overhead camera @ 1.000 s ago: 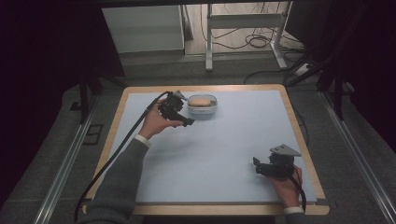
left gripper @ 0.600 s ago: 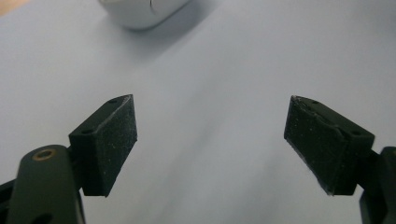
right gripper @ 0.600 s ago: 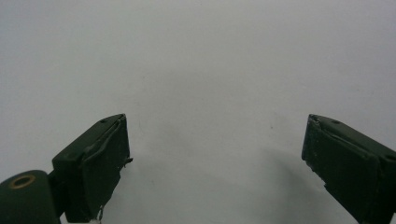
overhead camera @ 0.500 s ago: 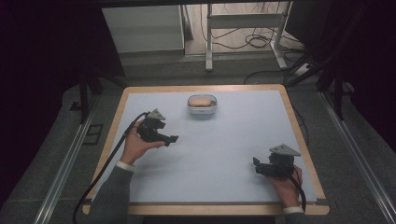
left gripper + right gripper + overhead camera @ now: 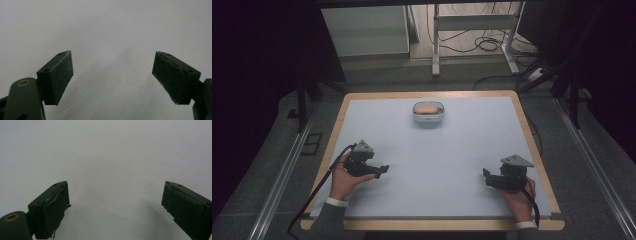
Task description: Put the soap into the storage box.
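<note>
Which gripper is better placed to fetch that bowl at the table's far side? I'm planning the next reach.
Probably the left gripper: the bowl sits slightly nearer its side than the right gripper. Both have open, empty jaws, so the edge is small.

Left hand-held gripper (image 5: 382,171) drawn back from the bowl (image 5: 429,112) to the counter's (image 5: 452,150) near-left. Apparently empty, jaws spread wide.

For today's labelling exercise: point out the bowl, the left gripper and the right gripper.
bowl (image 5: 429,114): high view, its near white rim.
left gripper (image 5: 383,170): high view, between its jaw tips.
right gripper (image 5: 486,178): high view, between its jaw tips.
</note>
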The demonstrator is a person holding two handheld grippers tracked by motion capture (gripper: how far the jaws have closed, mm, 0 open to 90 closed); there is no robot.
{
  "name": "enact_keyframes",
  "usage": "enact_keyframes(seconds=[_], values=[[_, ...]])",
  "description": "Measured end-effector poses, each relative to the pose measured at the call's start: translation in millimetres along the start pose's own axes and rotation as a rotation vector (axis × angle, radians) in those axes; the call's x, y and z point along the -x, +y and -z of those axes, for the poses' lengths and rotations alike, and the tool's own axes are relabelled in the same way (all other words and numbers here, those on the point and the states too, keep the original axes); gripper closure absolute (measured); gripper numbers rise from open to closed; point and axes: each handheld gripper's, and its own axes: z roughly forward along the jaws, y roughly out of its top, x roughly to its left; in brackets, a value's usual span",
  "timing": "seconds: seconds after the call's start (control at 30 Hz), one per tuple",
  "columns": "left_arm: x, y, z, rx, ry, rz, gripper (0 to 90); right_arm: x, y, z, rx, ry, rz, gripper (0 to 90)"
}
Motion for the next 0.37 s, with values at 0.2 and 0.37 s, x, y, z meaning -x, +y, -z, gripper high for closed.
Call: enact_keyframes(seconds=[0.2, 0.37], values=[[-2.5, -6.0, 2.2, 0.007, -0.002, 0.016, 17.4, 0.2, -0.2, 0.5, 0.006, 0.002, 0.0, 7.6], [-3.3, -8.7, 3.4, 0.013, -0.003, 0.026, 17.0, 1.2, -0.1, 0.5, 0.006, 0.015, -0.003, 7.5]])
